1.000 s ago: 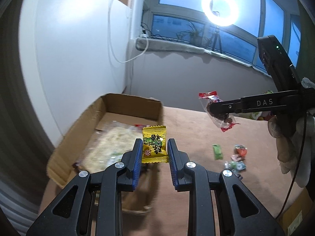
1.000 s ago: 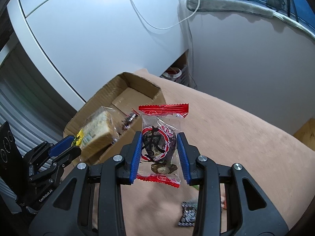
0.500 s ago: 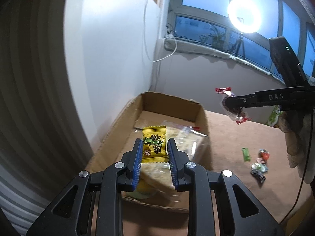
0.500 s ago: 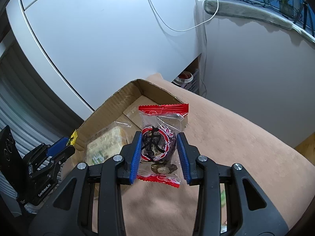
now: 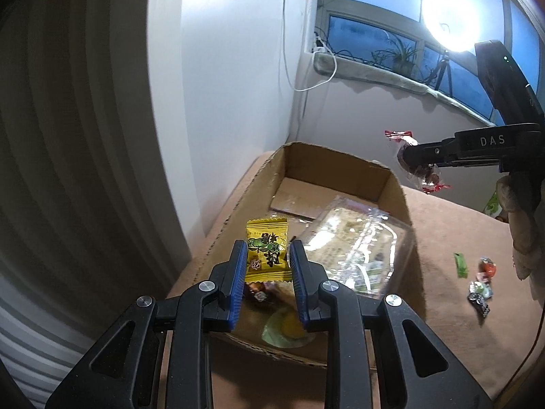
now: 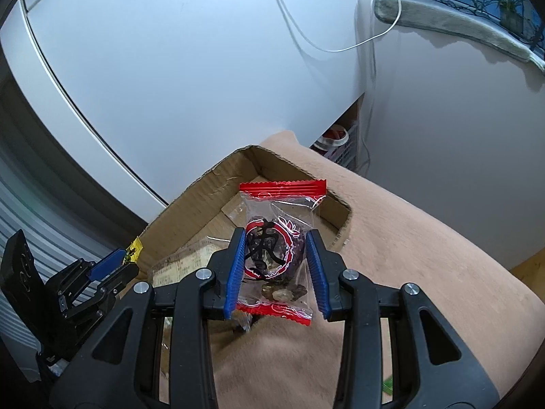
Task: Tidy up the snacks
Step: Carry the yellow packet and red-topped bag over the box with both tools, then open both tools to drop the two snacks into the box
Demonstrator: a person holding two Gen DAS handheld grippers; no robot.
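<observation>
My left gripper (image 5: 267,255) is shut on a small yellow candy packet (image 5: 267,247), held over the near end of an open cardboard box (image 5: 398,184). Inside the box lie a clear-wrapped bread pack (image 5: 354,242), a dark wrapped sweet (image 5: 259,294) and a green-yellow packet (image 5: 286,330). My right gripper (image 6: 276,250) is shut on a clear packet with red ends (image 6: 277,238), above the box's right side (image 6: 340,204). From the left wrist view, that right gripper (image 5: 414,162) hangs in the air beyond the box's far right corner.
Several small wrapped sweets (image 5: 478,286) and a green strip packet (image 5: 460,265) lie on the brown tablecloth (image 5: 460,323) right of the box. A white wall and cabinet (image 6: 170,68) stand close behind the box. A gloved hand (image 5: 521,225) holds the right gripper.
Both grippers have moved left toward the box with their packets. The left gripper now sits over the box's near end; the right one has come above the box's right side.
</observation>
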